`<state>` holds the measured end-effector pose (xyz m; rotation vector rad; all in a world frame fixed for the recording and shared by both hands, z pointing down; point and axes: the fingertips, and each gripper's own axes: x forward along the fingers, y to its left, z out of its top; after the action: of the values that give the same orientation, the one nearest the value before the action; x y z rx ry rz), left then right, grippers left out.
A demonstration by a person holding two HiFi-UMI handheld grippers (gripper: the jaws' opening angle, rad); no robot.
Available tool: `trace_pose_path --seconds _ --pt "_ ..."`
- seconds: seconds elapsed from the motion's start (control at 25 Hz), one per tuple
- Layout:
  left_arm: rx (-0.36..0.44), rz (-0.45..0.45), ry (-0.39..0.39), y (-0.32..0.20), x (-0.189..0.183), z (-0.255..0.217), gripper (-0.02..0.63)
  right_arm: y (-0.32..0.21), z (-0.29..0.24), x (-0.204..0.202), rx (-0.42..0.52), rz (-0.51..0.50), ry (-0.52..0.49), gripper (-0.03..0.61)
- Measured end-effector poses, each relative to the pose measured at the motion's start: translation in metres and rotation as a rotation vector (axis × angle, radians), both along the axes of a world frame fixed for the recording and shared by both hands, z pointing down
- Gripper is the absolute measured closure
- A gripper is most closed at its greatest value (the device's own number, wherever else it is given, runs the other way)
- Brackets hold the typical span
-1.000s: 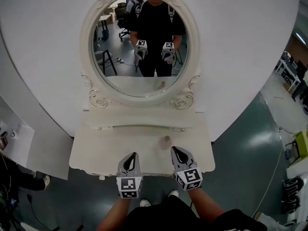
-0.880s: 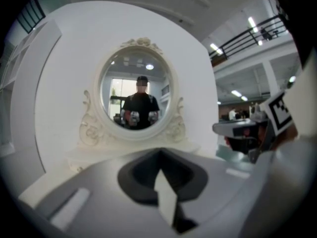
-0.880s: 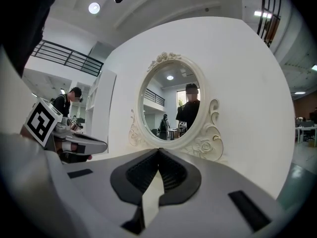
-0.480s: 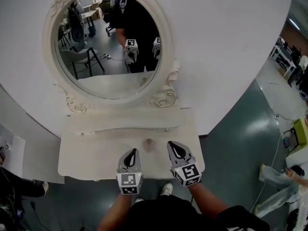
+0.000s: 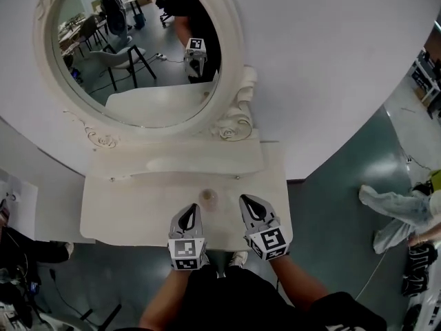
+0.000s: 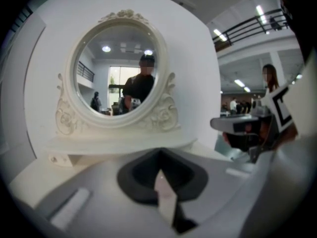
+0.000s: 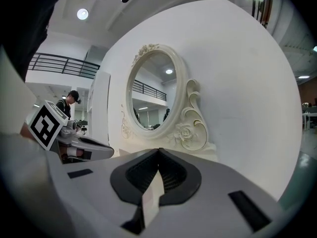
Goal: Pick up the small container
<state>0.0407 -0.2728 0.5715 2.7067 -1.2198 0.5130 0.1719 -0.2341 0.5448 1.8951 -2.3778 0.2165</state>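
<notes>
Container: small container (image 5: 208, 197) stands on the dressing table (image 5: 117, 209), near its front edge.
Left gripper (image 5: 189, 214): clenched empty, just left of the container.
Right gripper (image 5: 249, 208): clenched empty, near its right.
Mirror (image 5: 131, 54): oval, behind.

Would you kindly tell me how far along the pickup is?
Nothing is done yet: the small container stands untouched on the dressing table. In hand: the left hand-held gripper and right hand-held gripper hover near it, both shut and empty. Remaining: open, grasp, lift.
</notes>
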Motion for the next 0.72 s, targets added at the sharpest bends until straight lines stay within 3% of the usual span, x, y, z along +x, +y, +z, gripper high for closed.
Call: trace_pose_path --seconds 0.2,0.48,0.52,0.6,0.72 --pt "-0.059 0.033 -0.021 0.000 0.009 0.027 0.606 -0.008 0.026 0.004 -0.054 0.025 -0.007 0.574" --pt "-0.135 0.108 0.008 0.003 0.018 0.055 0.602 -0.015 0.043 0.001 -0.103 0.051 -0.003 0.574" --pt "-0.146 0.116 0.004 0.003 0.019 0.060 0.543 -0.014 0.045 -0.001 -0.110 0.049 -0.003 0.574" --pt "-0.181 0.134 -0.017 0.006 0.023 0.073 0.351 -0.015 0.050 -0.003 -0.122 0.049 -0.006 0.574" --pt "-0.216 0.144 -0.056 0.004 0.030 0.092 0.260 -0.017 0.056 -0.005 -0.137 0.051 -0.009 0.574"
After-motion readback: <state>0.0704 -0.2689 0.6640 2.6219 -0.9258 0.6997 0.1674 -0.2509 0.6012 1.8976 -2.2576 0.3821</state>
